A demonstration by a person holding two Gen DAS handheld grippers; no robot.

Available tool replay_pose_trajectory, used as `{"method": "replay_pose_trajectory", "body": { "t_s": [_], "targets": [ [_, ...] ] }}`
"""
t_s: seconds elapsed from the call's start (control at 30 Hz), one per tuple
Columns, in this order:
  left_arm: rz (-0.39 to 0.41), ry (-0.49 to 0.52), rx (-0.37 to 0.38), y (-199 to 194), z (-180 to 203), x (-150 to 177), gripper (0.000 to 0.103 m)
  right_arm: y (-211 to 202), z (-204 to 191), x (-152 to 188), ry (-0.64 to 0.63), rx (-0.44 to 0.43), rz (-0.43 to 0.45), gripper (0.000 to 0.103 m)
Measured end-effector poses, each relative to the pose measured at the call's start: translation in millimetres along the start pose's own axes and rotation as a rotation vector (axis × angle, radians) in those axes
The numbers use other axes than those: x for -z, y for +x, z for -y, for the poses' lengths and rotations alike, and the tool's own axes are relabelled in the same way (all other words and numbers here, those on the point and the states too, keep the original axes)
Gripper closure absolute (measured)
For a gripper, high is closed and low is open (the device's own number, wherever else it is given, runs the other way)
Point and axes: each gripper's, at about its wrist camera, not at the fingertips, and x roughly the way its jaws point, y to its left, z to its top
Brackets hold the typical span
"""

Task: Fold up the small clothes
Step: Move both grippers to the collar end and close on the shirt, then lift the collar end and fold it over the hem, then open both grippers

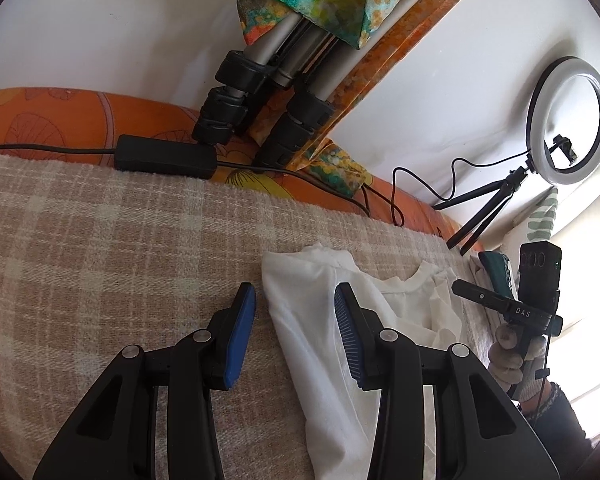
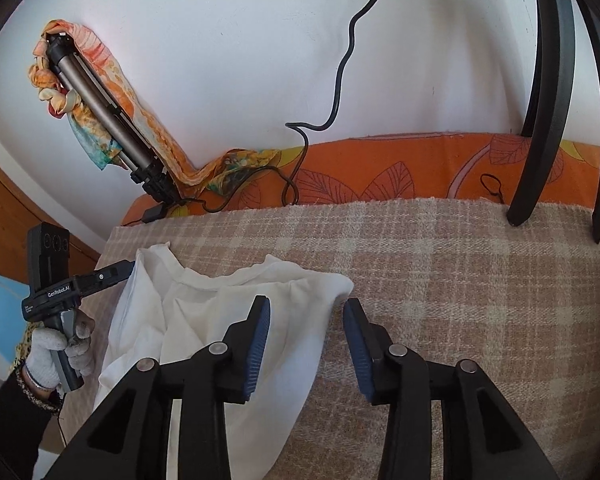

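Loosely, white garment (image 1: 324, 340) on plaid blanket (image 1: 100, 248), edges between both gaping claws, left claw (image 1: 296, 328), right claw (image 2: 306, 340).

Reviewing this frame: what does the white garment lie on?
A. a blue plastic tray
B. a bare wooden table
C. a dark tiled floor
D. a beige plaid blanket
D: the white garment is spread on the beige plaid blanket, whose checked weave shows all round it in both wrist views.

- A small white shirt (image 1: 324, 332) (image 2: 204, 320) lay crumpled on the beige plaid blanket (image 1: 120, 240) (image 2: 460, 280).
- Its round neckline faced the wall, open and loosely rumpled.
- Both side edges were folded inward, leaving soft creases through the thin fabric.
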Motion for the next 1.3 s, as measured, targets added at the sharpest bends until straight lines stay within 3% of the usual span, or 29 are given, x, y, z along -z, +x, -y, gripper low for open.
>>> {"method": "replay_pose_trajectory", "body": {
  "t_s": [0.13, 0.23, 0.27, 0.3, 0.33, 0.87, 1.3],
  "targets": [
    [-0.002, 0.013, 0.019, 6, 4, -3, 0.064, 6, 0, 0, 0.012, -0.026, 0.005, 0.064],
    [-0.020, 0.013, 0.063, 13, 6, -6, 0.068, 10, -1, -2, 0.010, -0.041, -0.005, 0.076],
    [-0.020, 0.021, 0.054, 15, 7, -7, 0.076, 12, -3, -3, 0.001, -0.034, -0.010, 0.084],
    [-0.028, 0.036, 0.044, 17, 9, -8, 0.099, 13, -5, -2, -0.008, -0.024, -0.011, 0.091],
    [-0.033, 0.049, 0.041, 19, 12, -7, 0.102, 13, -7, -2, -0.012, -0.024, -0.015, 0.095],
    [0.068, 0.176, 0.056, -51, 69, 10, 0.101, -60, -55, 7, -0.099, -0.045, 0.085, 0.100],
    [0.105, 0.225, 0.039, -125, 105, 71, 0.102, -133, -112, 73, -0.187, -0.035, 0.123, 0.102]
  ]
}}
